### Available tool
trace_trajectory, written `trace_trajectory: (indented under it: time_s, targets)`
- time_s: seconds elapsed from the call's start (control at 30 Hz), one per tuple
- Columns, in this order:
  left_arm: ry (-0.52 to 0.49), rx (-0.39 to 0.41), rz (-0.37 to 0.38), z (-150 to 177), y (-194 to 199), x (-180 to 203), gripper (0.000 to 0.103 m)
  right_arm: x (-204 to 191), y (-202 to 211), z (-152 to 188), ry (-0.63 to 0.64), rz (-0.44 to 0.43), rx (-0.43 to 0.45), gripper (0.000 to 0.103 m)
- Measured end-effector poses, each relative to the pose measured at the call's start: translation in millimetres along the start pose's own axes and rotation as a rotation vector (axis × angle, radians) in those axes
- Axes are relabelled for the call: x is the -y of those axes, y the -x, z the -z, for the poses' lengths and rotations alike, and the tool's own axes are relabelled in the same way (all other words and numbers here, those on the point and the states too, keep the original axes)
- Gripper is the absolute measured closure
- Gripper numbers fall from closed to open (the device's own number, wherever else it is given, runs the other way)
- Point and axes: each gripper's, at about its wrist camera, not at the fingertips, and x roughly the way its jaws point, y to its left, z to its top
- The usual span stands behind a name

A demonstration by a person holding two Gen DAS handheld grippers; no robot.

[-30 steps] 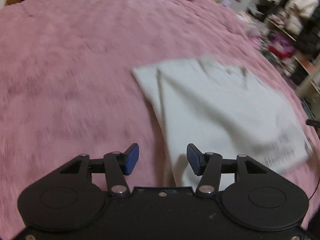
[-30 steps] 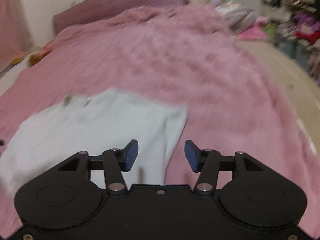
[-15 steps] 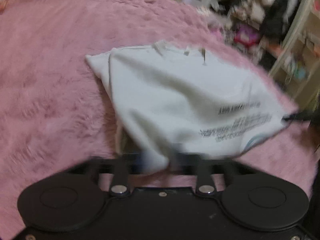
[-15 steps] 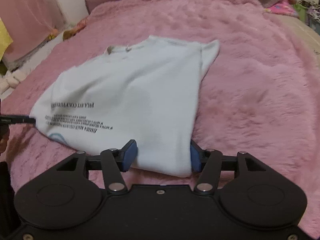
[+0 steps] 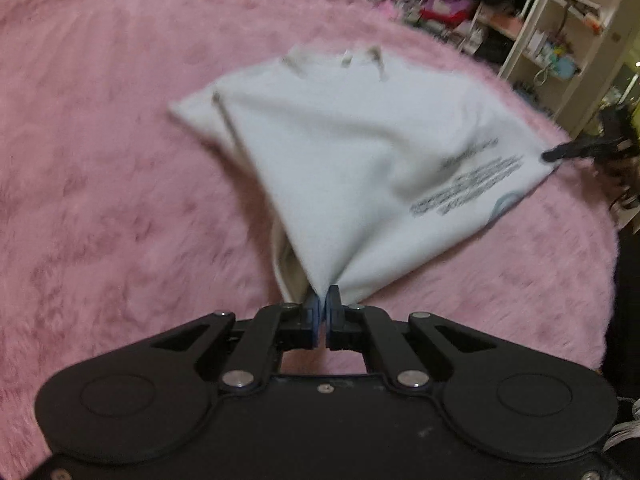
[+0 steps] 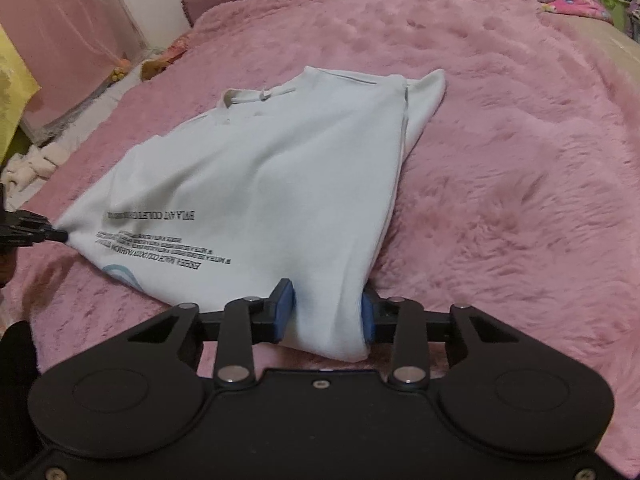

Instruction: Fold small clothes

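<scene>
Pinching the white shirt – left gripper jaws clamped, right gripper jaws closing round it.

You see a shirt of soft, matt white cloth, smooth but for creases, with black print. It lies on a blanket of pink, shaggy, plush pile. Your left gripper and right gripper are matt black plastic with dull silver metal pivots and blue, rubbery-looking pads. The shelves beyond look painted and smooth.
</scene>
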Motion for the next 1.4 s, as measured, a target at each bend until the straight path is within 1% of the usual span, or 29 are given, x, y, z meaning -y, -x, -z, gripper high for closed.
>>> trace_trajectory:
  time_s: [0.1,0.17,0.23,0.27,0.3,0.33,0.4,0.47,0.5,0.53,0.57,0.6,0.63,0.67,0.7,0.73,0.77,0.8,0.83,0.87,0.9,0.97,1.03,1.1,1.17,1.2,1.27,1.33,1.4]
  targets:
    - [0.029,-0.017,0.012,8.1,-13.9,3.5,0.102,7.3,0.5,3.3,-0.035,-0.027,-0.002,0.066]
    - [0.047,-0.002,0.025,11.5,-17.5,5.0,0.102,12.4,-2.2,5.0,-0.055,-0.036,-0.018,0.063]
    - [0.078,0.013,0.032,15.0,-18.3,1.8,0.102,9.5,-4.0,4.7,-0.027,-0.029,-0.031,0.062]
    - [0.090,0.027,0.044,17.6,-19.4,3.6,0.102,5.1,-3.3,5.0,0.004,-0.011,-0.022,0.064]
    - [0.101,0.046,0.057,21.0,-10.2,0.8,0.102,-0.8,-2.0,6.2,0.038,-0.002,-0.006,0.089]
    - [0.113,0.068,0.077,19.7,-1.9,-1.8,0.102,-2.1,-0.3,6.5,0.045,-0.017,-0.001,0.095]
    - [0.139,0.111,0.130,23.7,17.2,-8.5,0.102,-3.4,11.6,6.3,0.042,-0.051,0.041,0.095]
    - [0.086,0.077,0.112,24.9,24.0,-6.3,0.103,0.9,28.8,4.6,0.010,-0.072,0.092,0.096]
    - [0.059,0.043,0.073,26.6,21.9,-5.0,0.103,4.5,34.3,2.9,-0.018,-0.067,0.098,0.097]
    - [0.049,-0.014,0.010,31.1,16.5,-6.3,0.103,5.9,33.6,1.5,-0.017,-0.040,0.060,0.098]
    - [0.050,-0.055,-0.016,34.2,10.6,-8.2,0.103,3.9,28.6,0.0,0.005,0.010,-0.005,0.098]
    - [0.063,-0.089,-0.039,40.1,7.5,-10.8,0.100,1.7,19.3,-1.0,0.020,0.072,-0.102,0.097]
    - [0.089,-0.093,-0.056,44.3,8.1,-13.2,0.098,-1.8,12.3,-0.8,0.027,0.135,-0.171,0.094]
    - [0.134,-0.073,-0.058,47.9,13.0,-14.8,0.091,-8.6,12.1,-0.8,0.035,0.183,-0.180,0.091]
    - [0.171,-0.048,-0.061,49.2,18.2,-14.4,0.068,-19.0,14.3,-1.9,0.051,0.234,-0.176,0.076]
    - [0.189,-0.027,-0.076,49.1,23.0,-13.6,0.056,-31.5,16.4,-3.0,0.085,0.313,-0.170,0.051]
    - [0.202,0.001,-0.125,46.7,28.1,-8.4,0.052,-45.7,18.2,-2.9,0.126,0.419,-0.159,0.041]
    - [0.198,0.014,-0.185,42.7,31.2,-2.6,0.052,-61.4,21.0,-3.0,0.166,0.523,-0.134,0.038]
    - [0.189,0.016,-0.269,35.6,31.8,5.4,0.052,-71.5,23.2,-4.0,0.180,0.566,-0.121,0.038]
    - [0.179,0.023,-0.327,27.7,31.3,11.7,0.052,-79.2,25.9,-5.5,0.184,0.578,-0.118,0.038]
    - [0.168,0.042,-0.385,19.1,31.2,20.7,0.051,-86.9,29.1,-7.4,0.175,0.558,-0.106,0.040]
    - [0.192,0.081,-0.458,1.4,30.5,37.6,0.050,-102.5,35.3,-12.4,0.139,0.507,-0.068,0.042]
    - [0.235,0.134,-0.489,-14.7,28.0,52.1,0.049,-122.4,34.4,-16.8,0.138,0.502,-0.036,0.043]
    - [0.267,0.182,-0.473,-30.9,18.1,65.6,0.048,-138.1,28.8,-22.4,0.130,0.507,0.001,0.043]
    - [0.301,0.205,-0.436,-47.3,1.8,76.3,0.048,-148.0,16.7,-29.4,0.105,0.481,0.019,0.043]
    - [0.317,0.212,-0.416,-52.4,-6.1,78.9,0.048,-149.6,11.0,-32.8,0.088,0.466,0.024,0.047]
    - [0.342,0.221,-0.379,-58.6,-20.5,79.8,0.048,-154.6,-1.5,-35.5,0.048,0.436,0.031,0.050]
    - [0.345,0.192,-0.369,-67.7,-43.0,81.8,0.048,-156.9,-16.2,-38.4,0.039,0.422,0.023,0.052]
    - [0.360,0.127,-0.365,-66.0,-65.3,74.7,0.046,-158.5,-32.7,-39.8,0.038,0.423,0.019,0.052]
